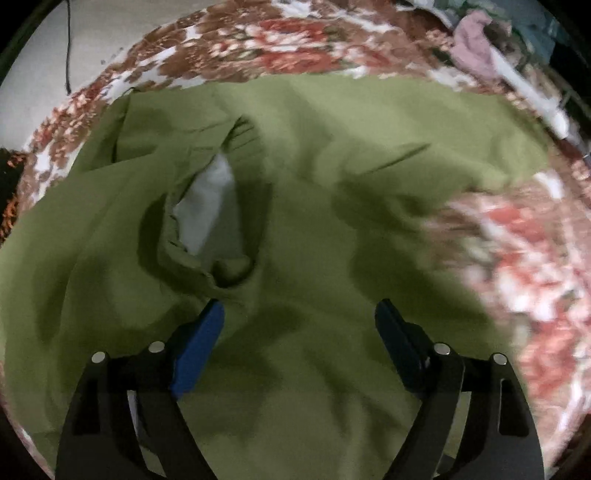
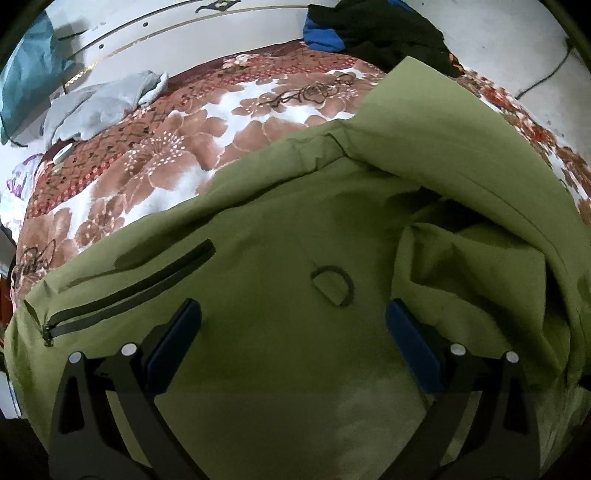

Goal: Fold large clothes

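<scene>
An olive green jacket lies spread over a floral bedspread. In the left wrist view its collar opening with white lining sits just beyond my left gripper, which stands open above the cloth with nothing between its blue pads. In the right wrist view the same green jacket shows a dark zipped pocket at the left and a folded-over sleeve at the right. My right gripper is open over the jacket's front, near a small loop, holding nothing.
A grey garment and a teal cloth lie at the bed's far left, dark and blue clothes at the far edge. A pink garment lies beyond the jacket. A cable hangs on the white wall.
</scene>
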`<state>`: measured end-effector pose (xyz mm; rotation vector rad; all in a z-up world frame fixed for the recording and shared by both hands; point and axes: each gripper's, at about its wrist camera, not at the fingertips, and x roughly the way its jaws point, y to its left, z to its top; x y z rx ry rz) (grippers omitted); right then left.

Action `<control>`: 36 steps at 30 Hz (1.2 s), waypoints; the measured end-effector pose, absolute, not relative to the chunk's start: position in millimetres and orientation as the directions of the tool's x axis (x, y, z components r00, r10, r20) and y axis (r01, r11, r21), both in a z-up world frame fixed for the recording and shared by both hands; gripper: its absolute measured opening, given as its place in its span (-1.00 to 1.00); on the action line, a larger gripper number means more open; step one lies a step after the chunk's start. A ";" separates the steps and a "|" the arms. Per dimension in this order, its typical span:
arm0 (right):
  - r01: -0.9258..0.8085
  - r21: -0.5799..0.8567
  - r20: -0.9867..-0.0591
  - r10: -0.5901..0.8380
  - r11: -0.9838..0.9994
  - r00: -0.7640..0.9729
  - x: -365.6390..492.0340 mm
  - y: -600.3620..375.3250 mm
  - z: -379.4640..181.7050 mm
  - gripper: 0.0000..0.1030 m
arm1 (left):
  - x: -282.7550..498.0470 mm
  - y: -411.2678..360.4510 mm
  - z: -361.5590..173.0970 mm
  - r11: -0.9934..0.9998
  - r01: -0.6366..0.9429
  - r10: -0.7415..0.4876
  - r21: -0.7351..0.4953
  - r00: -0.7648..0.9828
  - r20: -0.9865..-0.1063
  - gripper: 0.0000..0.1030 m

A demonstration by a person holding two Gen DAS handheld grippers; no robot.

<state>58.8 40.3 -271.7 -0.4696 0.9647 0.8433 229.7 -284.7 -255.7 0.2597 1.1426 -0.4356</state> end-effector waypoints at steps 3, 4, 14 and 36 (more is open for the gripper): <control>-0.786 0.012 -0.856 0.413 0.618 0.311 62.0 33.2 -260.8 0.91 | 221.5 -280.2 -212.3 0.884 0.460 -0.273 -0.083 0.363 -0.891 0.64; -0.785 0.006 -0.852 0.414 0.619 0.320 63.0 31.2 -256.9 0.91 | 222.7 -276.0 -193.6 0.884 0.456 -0.295 -0.103 0.374 -0.879 0.66; -0.684 -0.134 -0.780 0.350 0.717 0.519 129.0 -23.1 -197.0 0.91 | 249.0 -139.1 31.8 0.861 0.499 -0.281 0.099 0.630 -0.724 0.89; -0.406 -0.087 -0.873 0.127 0.910 0.471 268.0 -216.3 -266.4 0.91 | 241.8 60.9 -234.1 0.952 0.278 -0.011 0.124 0.438 -0.899 0.89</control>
